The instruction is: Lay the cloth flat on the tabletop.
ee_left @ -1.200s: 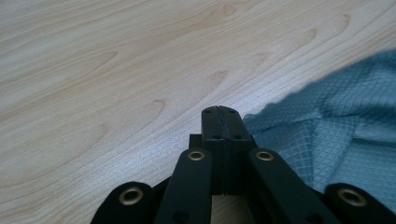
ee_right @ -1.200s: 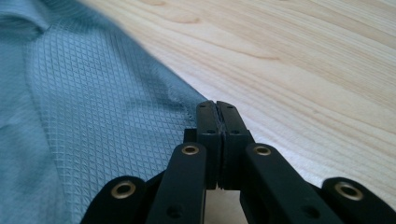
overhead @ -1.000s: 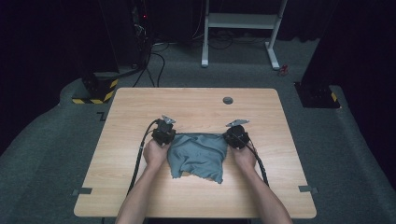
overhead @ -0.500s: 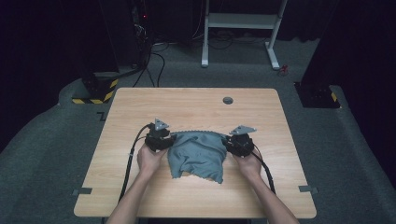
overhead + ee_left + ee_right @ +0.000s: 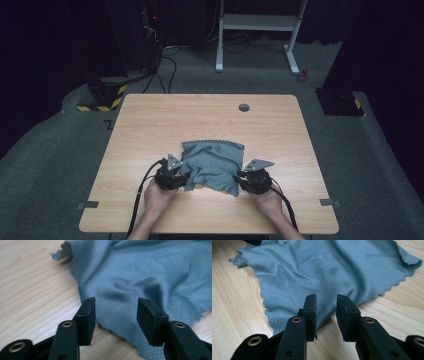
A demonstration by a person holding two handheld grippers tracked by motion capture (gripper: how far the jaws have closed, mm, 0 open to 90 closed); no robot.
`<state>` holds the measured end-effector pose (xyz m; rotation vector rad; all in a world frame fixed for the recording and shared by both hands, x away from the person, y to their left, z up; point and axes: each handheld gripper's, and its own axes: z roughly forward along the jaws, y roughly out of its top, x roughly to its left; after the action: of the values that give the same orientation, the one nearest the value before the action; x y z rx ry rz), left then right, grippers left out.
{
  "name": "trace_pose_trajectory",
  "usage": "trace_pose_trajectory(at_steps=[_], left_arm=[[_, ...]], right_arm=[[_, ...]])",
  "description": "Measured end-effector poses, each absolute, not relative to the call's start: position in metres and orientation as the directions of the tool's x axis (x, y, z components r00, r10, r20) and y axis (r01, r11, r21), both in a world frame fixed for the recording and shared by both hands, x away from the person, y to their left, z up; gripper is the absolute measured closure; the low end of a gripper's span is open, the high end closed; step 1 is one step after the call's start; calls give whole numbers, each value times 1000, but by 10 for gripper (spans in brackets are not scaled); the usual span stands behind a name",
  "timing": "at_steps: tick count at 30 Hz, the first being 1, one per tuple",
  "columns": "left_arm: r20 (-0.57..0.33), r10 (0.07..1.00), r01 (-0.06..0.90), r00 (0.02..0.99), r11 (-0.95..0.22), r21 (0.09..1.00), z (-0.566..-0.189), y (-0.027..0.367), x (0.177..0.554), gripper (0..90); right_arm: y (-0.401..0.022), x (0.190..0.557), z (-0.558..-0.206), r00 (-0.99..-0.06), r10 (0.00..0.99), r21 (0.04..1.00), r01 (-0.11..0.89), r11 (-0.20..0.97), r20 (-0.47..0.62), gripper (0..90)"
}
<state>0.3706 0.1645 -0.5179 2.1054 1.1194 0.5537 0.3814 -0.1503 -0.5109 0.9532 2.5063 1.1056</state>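
The left gripper (image 5: 181,179) has just been opening; its fingers (image 5: 86,315) stand wide, holding nothing. The blue cloth (image 5: 212,165) lies rumpled on the worktop (image 5: 150,120), near the person. The right gripper (image 5: 241,178) has opened a little. A low hand could bunch the cloth.

table: your wooden top (image 5: 150,125), grommet (image 5: 244,107) near far edge
floor: white frame (image 5: 260,30), cables (image 5: 165,65)

Bare forearms; black grippers (image 5: 181,176) (image 5: 243,179) with grey three-cornered top plates, brass-ringed jaw screws, trailing black cables.
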Motion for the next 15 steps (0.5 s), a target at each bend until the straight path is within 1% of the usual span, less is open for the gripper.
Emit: trace_pose_trajectory(at_steps=[1, 2, 5, 7, 10, 13, 15], left_arm=[[61, 844, 554, 533, -403, 729, -520, 165, 370, 477], [52, 854, 551, 517, -379, 743, -522, 166, 368, 468], [29, 867, 561, 498, -347, 752, -524, 168, 367, 463], [35, 867, 544, 498, -343, 766, -526, 169, 366, 454], [6, 871, 560, 492, -322, 764, -527, 171, 367, 430], [3, 870, 564, 492, -322, 760, -527, 172, 368, 421], [6, 872, 566, 490, -323, 758, -527, 172, 368, 412]], right_arm=[[-149, 381, -511, -759, 649, 727, 468, 502, 40, 698], [-148, 381, -511, -761, 648, 728, 468, 501, 43, 698], [-144, 382, -512, -761, 648, 715, 474, 514, 39, 734], [-143, 384, -514, -760, 649, 703, 481, 524, 37, 787], [-144, 386, -514, -763, 646, 697, 475, 537, 23, 890], [-145, 387, -510, -771, 636, 691, 452, 564, -15, 900], [-150, 390, -505, -762, 647, 694, 450, 562, -29, 900]])
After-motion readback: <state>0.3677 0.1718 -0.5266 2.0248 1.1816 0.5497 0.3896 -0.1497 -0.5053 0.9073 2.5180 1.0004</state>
